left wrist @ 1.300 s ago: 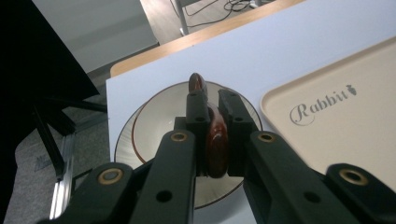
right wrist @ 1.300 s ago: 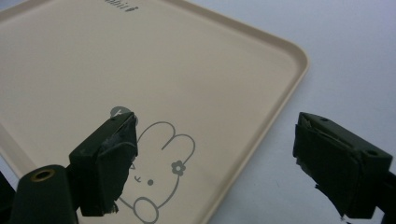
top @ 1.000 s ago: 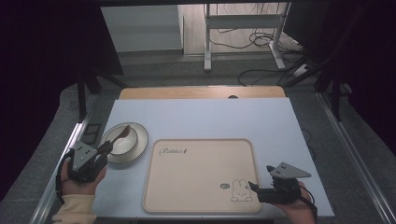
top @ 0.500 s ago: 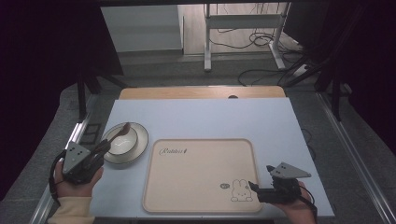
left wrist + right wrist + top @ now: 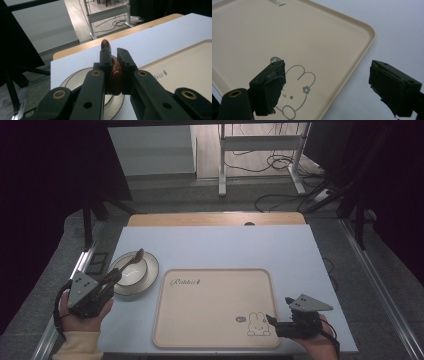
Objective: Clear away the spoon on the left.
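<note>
Beige tray point(image 5: 215, 307) square to the table point(image 5: 225, 245) near edge, bare white all round it from 10 to 2 o'clock. At 9 o'clock, left gripper point(image 5: 113, 72) clamped on a brown spoon point(image 5: 115, 77) over the bowl point(image 5: 132, 270) on its plate point(image 5: 150, 272), drawn back toward the left edge since a second ago. At 5 o'clock, right gripper point(image 5: 325, 87) agape over the tray's corner, unmoved.

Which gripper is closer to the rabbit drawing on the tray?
Right. The right gripper hovers open beside the rabbit drawing at the tray's corner; the left gripper is across the table, clamping a spoon.
</note>
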`<action>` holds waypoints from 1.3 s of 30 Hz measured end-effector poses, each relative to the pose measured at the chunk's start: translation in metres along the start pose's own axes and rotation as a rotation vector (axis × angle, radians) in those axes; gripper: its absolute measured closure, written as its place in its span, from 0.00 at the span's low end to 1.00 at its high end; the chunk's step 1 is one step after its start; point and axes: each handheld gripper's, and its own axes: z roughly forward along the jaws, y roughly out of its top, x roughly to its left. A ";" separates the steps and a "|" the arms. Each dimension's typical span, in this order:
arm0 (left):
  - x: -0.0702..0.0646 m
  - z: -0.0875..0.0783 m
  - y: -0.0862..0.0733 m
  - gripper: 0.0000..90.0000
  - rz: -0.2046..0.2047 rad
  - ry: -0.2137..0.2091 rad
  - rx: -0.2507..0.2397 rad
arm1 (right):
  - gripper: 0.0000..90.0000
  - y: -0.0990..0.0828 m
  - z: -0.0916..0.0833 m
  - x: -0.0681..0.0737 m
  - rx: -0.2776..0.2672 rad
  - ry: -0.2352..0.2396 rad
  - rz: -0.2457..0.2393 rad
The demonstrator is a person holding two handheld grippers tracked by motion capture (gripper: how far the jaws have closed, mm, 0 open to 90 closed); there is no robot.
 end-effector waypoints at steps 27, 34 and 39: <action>-0.017 0.007 0.009 0.94 0.010 -0.082 -0.007 | 0.16 0.000 -0.001 0.000 -0.002 -0.003 -0.003; -0.024 0.010 0.012 0.94 0.022 -0.099 -0.007 | 0.16 0.000 -0.001 -0.001 -0.003 -0.002 -0.003; -0.029 0.013 0.014 0.94 0.026 -0.116 -0.008 | 0.16 0.000 -0.001 -0.001 -0.001 -0.002 -0.004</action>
